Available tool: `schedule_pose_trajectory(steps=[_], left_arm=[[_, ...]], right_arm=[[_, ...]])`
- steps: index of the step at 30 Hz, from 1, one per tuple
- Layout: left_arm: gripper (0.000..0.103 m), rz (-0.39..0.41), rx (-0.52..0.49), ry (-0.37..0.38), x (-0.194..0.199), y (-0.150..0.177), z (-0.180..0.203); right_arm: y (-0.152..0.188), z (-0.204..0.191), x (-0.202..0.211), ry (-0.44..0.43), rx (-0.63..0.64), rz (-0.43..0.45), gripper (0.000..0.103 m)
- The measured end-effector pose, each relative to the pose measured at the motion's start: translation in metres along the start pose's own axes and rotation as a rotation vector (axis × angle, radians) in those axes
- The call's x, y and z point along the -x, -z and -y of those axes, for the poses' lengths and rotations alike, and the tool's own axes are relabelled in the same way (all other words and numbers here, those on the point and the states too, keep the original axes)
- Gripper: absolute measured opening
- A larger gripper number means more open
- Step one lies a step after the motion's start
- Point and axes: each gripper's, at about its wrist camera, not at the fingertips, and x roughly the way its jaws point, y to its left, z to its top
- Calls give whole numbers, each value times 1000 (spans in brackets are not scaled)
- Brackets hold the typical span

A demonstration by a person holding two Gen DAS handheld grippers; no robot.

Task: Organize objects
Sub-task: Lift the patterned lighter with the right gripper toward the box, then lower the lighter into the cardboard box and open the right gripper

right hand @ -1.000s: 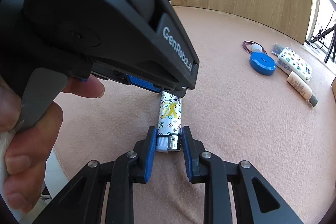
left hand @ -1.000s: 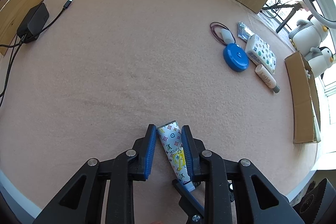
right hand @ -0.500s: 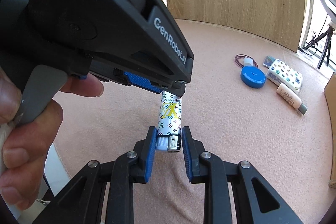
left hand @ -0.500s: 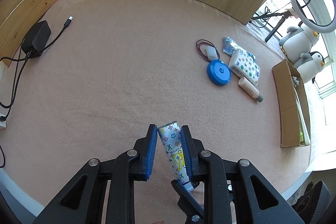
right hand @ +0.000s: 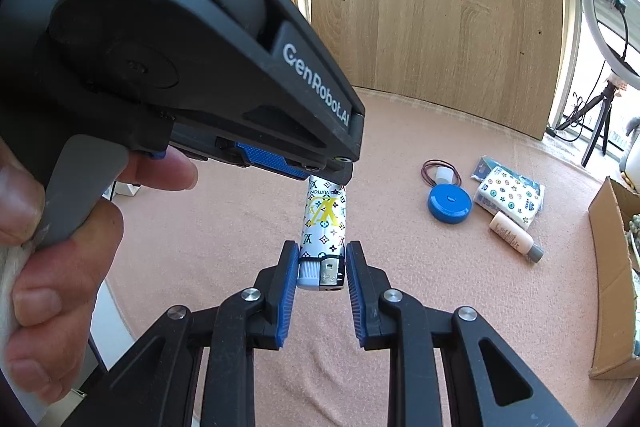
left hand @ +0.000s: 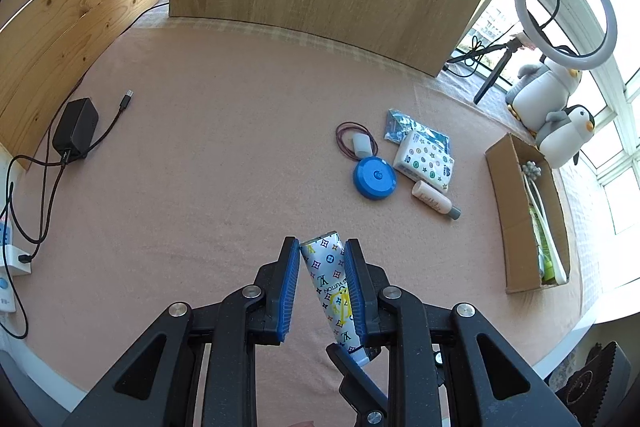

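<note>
Lighter (right hand: 323, 227), one only, is pinched at opposite ends by both grippers, left gripper (left hand: 322, 283) and right gripper (right hand: 322, 275), fingers narrowed onto it; five small items lie beyond on the worktop (left hand: 200, 187).

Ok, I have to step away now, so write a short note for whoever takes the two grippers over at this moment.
Left gripper: shut on the lighter, near its base end.
Right gripper: shut on the same lighter's striker end. Both hold it in the air above the pink cloth.
On the cloth: blue disc, tissue pack, small bottle, blue packet, cord loop with white piece.
Cardboard box at the right already holds a few things.
Done: lighter picked up.
Left: put the lighter away, probably in the box, then the rest.
</note>
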Motion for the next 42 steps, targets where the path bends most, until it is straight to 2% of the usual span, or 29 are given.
schedule_pose_trajectory(steps=[2, 3, 6, 7, 12, 20, 24, 25, 26, 28, 33, 39, 42], left_arm=[[25, 3, -10, 2, 0, -2, 5], [25, 4, -16, 3, 0, -3, 8], [25, 4, -41, 12, -1, -8, 21], [25, 4, -53, 16, -2, -10, 27], [26, -4, -132, 42, -12, -22, 66], [25, -28, -295, 112, -35, -36, 168], [25, -54, -381, 175, -51, -28, 228], [25, -57, -407, 186, -55, -25, 244], [24, -55, -425, 196, -58, -23, 257], [24, -69, -447, 221, -67, -20, 282], [24, -65, -505, 271, -83, -23, 343], [24, -55, -549, 291, -106, -36, 398], [25, -61, -542, 300, -108, -46, 397]], right_arm=[[4, -5, 7, 5, -3, 7, 21], [4, 12, 10, 7, -4, 10, 21], [0, 15, 14, 22, -11, 21, 21], [0, 10, 22, 28, -15, 24, 21], [-1, 35, 26, 77, -51, 44, 21], [4, 104, 48, 206, -145, 87, 22], [10, 140, 67, 289, -185, 110, 21], [12, 145, 76, 311, -194, 112, 18], [14, 151, 80, 329, -201, 110, 9], [21, 163, 98, 364, -246, 111, 9], [38, 213, 112, 457, -330, 113, 9], [47, 253, 137, 548, -388, 139, 8], [58, 272, 144, 582, -440, 129, 8]])
